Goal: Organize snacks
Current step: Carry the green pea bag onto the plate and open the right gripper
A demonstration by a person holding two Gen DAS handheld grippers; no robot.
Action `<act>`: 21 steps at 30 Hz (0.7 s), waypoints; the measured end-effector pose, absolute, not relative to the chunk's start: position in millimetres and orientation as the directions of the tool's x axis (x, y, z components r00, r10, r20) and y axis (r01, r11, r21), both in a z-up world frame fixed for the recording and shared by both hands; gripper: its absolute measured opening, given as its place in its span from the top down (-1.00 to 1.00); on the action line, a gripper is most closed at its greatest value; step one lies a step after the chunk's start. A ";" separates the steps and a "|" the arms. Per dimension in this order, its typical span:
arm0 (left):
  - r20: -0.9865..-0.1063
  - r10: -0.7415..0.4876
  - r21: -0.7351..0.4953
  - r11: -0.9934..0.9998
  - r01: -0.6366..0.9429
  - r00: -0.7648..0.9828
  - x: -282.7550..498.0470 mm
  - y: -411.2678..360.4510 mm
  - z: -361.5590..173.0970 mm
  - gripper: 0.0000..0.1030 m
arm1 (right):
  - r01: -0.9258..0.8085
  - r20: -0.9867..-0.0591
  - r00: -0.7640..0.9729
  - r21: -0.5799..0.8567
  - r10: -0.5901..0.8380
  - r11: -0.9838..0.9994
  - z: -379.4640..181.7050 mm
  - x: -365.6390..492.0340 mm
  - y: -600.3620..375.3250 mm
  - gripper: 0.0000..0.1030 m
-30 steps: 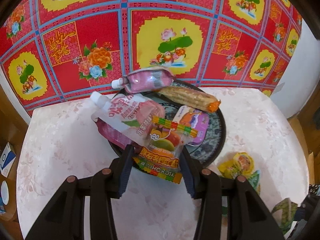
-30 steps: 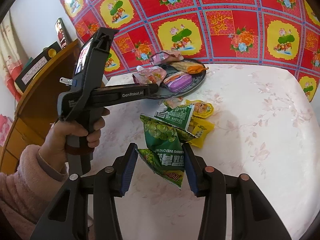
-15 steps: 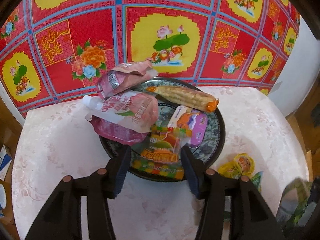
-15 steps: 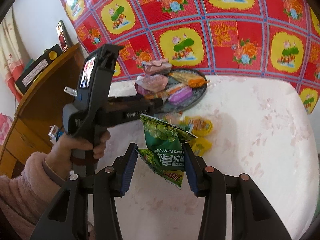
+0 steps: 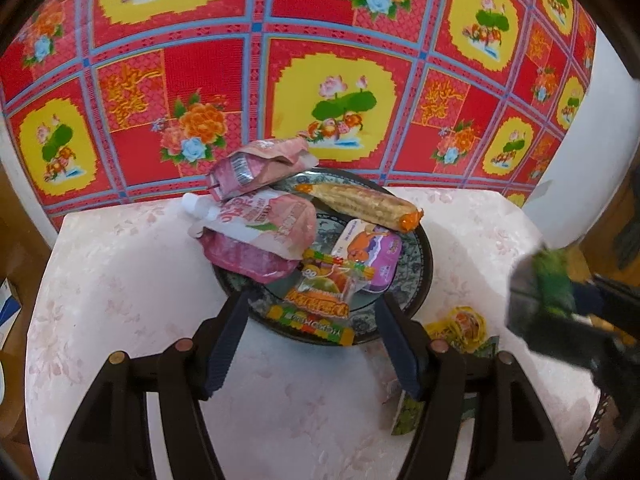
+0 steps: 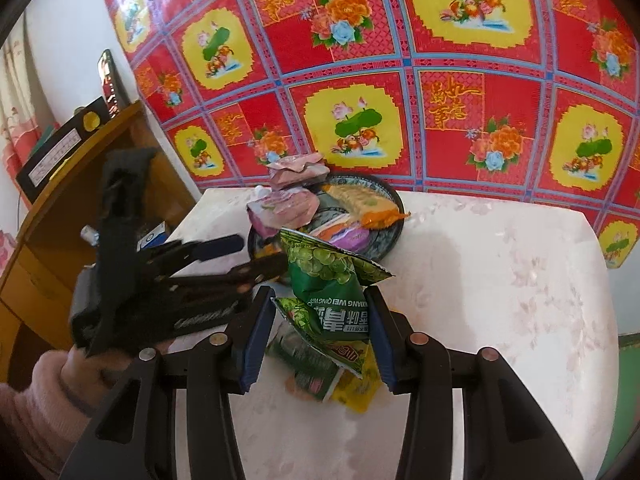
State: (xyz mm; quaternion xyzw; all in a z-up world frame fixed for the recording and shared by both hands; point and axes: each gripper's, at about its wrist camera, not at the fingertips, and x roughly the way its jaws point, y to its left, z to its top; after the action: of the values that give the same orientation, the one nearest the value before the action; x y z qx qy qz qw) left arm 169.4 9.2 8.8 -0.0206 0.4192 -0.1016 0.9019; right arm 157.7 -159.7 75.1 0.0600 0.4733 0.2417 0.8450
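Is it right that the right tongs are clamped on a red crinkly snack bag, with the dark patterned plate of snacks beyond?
Not quite: the crinkly snack bag in the right tongs is green, printed with peas, not red. The right wrist view shows it. The dark patterned plate of snacks does lie beyond.

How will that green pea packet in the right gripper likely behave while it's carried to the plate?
Probably floppy: the green pea packet creases and bulges between the right gripper pads. Likely light, since a grip on its lower part holds it upright. Its glossy film may be slippery, so it could slide when set on the crowded plate.
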 end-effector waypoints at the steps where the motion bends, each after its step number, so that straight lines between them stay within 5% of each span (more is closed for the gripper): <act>1: -0.752 -0.198 -0.125 0.979 0.159 0.629 168.0 11.3 9.4 -0.35 | -0.354 -0.771 0.432 0.332 0.467 0.875 73.0 163.4 -157.6 0.10; 21: -0.757 -0.163 -0.139 0.986 0.087 0.633 154.9 34.2 7.6 -0.35 | -0.364 -0.810 0.370 0.324 0.455 0.873 33.1 222.7 -119.1 0.10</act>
State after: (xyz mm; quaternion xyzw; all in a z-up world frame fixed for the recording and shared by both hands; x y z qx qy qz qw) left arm 154.9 34.2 7.6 -0.0446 0.4228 -0.0692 0.9025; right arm 222.7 -119.1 33.1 0.0453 0.5036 0.2475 0.8264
